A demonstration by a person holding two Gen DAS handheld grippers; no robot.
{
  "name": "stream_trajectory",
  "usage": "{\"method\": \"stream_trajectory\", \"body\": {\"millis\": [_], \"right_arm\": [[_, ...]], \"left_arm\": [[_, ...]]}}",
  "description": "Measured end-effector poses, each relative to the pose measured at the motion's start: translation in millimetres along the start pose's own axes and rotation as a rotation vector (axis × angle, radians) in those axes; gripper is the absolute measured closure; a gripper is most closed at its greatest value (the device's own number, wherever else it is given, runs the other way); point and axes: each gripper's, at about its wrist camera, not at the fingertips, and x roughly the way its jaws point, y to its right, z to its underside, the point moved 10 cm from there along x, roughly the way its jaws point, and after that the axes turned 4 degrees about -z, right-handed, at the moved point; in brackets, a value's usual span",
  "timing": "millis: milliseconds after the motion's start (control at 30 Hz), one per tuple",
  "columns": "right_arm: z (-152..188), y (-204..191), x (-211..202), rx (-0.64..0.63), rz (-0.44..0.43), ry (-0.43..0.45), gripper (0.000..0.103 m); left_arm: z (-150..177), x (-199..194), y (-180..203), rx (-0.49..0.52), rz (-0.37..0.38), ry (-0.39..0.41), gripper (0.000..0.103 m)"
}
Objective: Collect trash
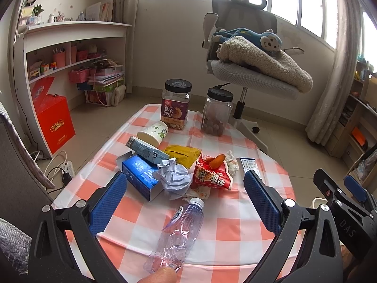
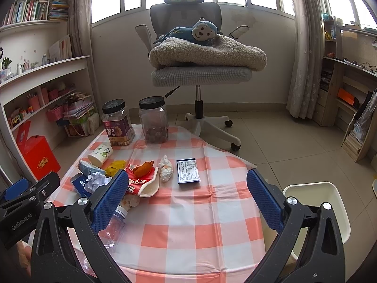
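Note:
Trash lies on a checked tablecloth (image 1: 226,226): a crushed clear bottle (image 1: 176,233), crumpled paper (image 1: 174,176), a blue box (image 1: 141,179), a red snack bag (image 1: 212,176) with an orange piece on it, a yellow wrapper (image 1: 182,153), a paper cup (image 1: 154,133) and a small blue carton (image 2: 188,171). My left gripper (image 1: 186,186) is open above the bottle and paper. My right gripper (image 2: 188,184) is open above the table's middle, the carton between its fingers. The bottle (image 2: 115,226) shows behind its left finger.
Two black-lidded jars (image 1: 175,103) (image 1: 216,112) stand at the table's far edge. A white bin (image 2: 318,212) stands on the floor right of the table. An office chair (image 2: 200,70) with a blanket and plush monkey is behind. Shelves line the left wall, a red box (image 1: 55,127) below.

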Motion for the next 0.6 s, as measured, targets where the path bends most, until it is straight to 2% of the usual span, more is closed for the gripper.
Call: {"method": "stream_trajectory", "body": {"millis": [267,367,600], "right_arm": [[2.5,-1.1,1.1,0.004,-0.002,-0.006,0.007],[13.9,-5.8,4.5,0.008,-0.011,-0.03,0.007],[27.5,-13.7,9.2,0.002,-0.032,-0.11,0.007]], "left_arm": [[-0.5,2.1,-2.0,-0.003,-0.008,-0.027,0.006],[-0.8,5.1,-7.2,-0.012,-0.01,-0.047,0.006],[-1.1,25.3,-20.0,-0.061,0.052,-0.173,0.006]]}}
